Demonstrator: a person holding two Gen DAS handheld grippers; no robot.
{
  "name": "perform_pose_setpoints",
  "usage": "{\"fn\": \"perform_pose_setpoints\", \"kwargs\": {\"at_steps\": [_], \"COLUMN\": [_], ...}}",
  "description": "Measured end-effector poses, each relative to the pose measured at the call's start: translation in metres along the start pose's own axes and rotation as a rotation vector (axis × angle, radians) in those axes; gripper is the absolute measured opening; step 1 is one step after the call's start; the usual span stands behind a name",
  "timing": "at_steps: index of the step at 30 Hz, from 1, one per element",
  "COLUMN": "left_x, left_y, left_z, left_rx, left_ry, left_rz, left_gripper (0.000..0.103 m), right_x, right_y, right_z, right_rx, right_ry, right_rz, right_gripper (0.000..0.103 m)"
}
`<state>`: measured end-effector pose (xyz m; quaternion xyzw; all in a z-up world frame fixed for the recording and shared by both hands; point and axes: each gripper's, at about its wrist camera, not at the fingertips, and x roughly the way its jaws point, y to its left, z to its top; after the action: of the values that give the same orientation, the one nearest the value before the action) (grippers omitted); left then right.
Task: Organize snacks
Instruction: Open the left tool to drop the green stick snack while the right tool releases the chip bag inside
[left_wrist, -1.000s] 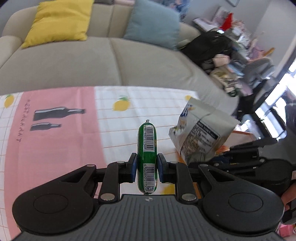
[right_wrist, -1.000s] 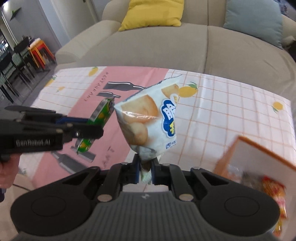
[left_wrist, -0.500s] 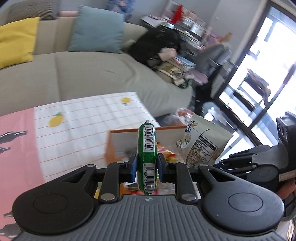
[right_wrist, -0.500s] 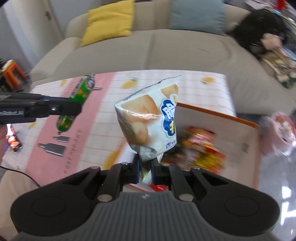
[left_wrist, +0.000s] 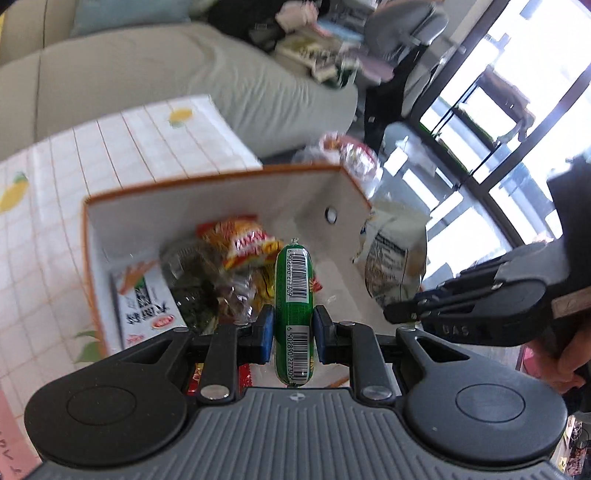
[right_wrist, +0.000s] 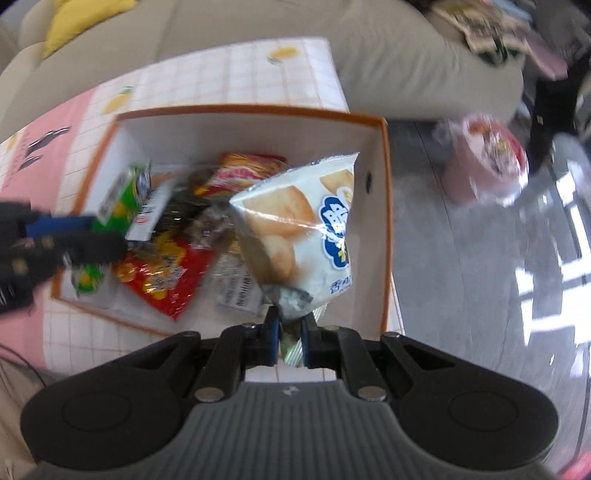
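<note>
My left gripper (left_wrist: 293, 332) is shut on a green sausage stick (left_wrist: 294, 295) with barcode labels and holds it above the open orange-rimmed white box (left_wrist: 207, 192). My right gripper (right_wrist: 290, 339) is shut on the bottom of a white cracker bag (right_wrist: 306, 225) and holds it upright over the box's right half (right_wrist: 384, 221). The box holds several snack packs, among them a red pack (right_wrist: 166, 273) and a white carton (left_wrist: 147, 306). The left gripper with the sausage shows at the left of the right wrist view (right_wrist: 74, 240). The right gripper and bag show at the right of the left wrist view (left_wrist: 399, 258).
The box sits at the right end of a table with a pink and white lemon-print cloth (right_wrist: 240, 70). A beige sofa (left_wrist: 147, 66) runs behind the table. A grey glossy floor (right_wrist: 480, 277) lies beyond the table edge, with a pink bag (right_wrist: 487, 158) on it.
Both grippers have swung right and tilted down from over the open cloth to above the box, each still holding its snack. The box contents now fill both views.
</note>
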<state>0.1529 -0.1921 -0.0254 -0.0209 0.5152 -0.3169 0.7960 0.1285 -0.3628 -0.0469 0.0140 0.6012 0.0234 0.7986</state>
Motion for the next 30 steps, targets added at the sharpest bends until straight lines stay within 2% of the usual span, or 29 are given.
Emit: {"fn": "perform_pose_setpoints", "kwargs": {"at_steps": [11, 22, 27, 30], "left_x": [0.051, 0.067, 0.067, 0.064], "left_y": [0.009, 0.011, 0.012, 0.013], "left_z": [-0.004, -0.008, -0.008, -0.007], "left_rx": [0.011, 0.016, 0.004, -0.001], "left_ry": [0.113, 0.156, 0.161, 0.153], "left_rz": [0.05, 0.085, 0.098, 0.097], "left_gripper": [0.024, 0.024, 0.025, 0.025], "right_x": [0.045, 0.052, 0.048, 0.041], "right_y": [-0.005, 0.001, 0.005, 0.008], "right_z": [0.019, 0.023, 0.023, 0.023], "right_rx": [0.049, 0.051, 0.048, 0.044], "right_ry": [0.151, 0.21, 0.2, 0.187], "right_rz": [-0.038, -0.061, -0.067, -0.068], "right_gripper": [0.009, 0.016, 0.037, 0.044]}}
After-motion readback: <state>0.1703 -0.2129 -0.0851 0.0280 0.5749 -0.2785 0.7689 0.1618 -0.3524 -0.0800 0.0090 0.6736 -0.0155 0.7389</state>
